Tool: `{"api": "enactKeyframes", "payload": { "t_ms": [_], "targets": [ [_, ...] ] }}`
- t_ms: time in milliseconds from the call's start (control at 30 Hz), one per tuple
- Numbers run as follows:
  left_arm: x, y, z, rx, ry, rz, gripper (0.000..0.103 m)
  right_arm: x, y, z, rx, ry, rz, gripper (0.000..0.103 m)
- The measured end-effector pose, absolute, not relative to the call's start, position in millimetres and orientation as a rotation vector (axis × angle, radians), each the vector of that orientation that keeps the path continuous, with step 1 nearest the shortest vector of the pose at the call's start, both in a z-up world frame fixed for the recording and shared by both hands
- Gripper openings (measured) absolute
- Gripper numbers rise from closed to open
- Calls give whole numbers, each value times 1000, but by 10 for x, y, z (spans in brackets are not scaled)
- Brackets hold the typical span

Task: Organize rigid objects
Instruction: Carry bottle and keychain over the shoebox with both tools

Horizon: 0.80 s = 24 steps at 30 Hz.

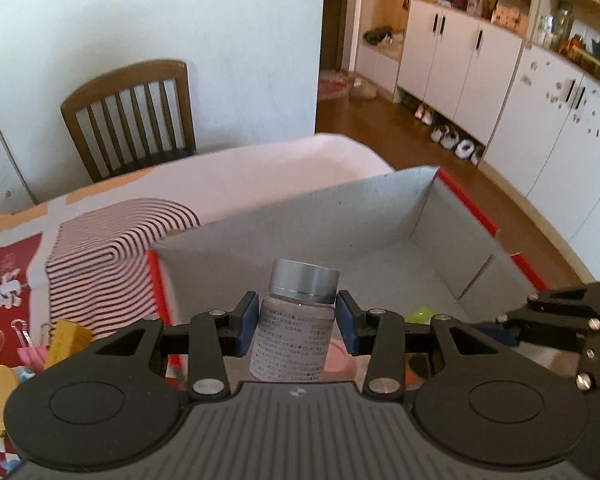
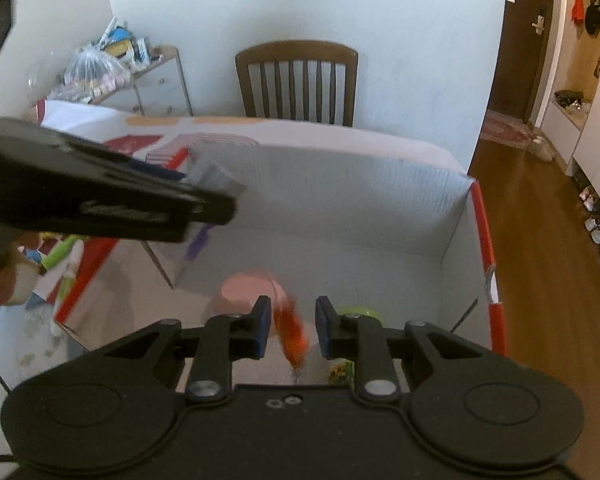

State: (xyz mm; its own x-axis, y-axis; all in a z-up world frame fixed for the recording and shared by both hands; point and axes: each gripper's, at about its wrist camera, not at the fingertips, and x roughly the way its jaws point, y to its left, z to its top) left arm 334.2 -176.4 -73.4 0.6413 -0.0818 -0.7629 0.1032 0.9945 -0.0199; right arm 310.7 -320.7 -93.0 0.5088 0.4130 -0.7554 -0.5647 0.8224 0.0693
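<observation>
Left gripper [image 1: 297, 322] angled down, clamped on clear silver-capped labelled bottle [image 1: 296, 320] over white red-edged cardboard box [image 1: 380, 216]; right gripper [image 2: 290, 330] apart around blurred orange object [image 2: 292, 334]; patterned tablecloth [image 1: 112, 240], brown wooden chair [image 1: 132, 116]

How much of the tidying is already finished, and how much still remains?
Done: a pink lid and a green item already lie in the box. In hand: the left gripper holds a bottle over the box; an orange item, blurred, sits between the right gripper's jaws without touching them. Left: clips and other small things on the table.
</observation>
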Motion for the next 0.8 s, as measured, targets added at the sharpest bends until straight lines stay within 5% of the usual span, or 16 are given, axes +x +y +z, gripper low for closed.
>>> {"api": "enactKeyframes", "payload": {
  "t_ms": [800],
  "targets": [
    [3809,-1798,-1250,43,1056,-24,41,3234,-3256,-1101,-169,959,668,27]
  ]
}}
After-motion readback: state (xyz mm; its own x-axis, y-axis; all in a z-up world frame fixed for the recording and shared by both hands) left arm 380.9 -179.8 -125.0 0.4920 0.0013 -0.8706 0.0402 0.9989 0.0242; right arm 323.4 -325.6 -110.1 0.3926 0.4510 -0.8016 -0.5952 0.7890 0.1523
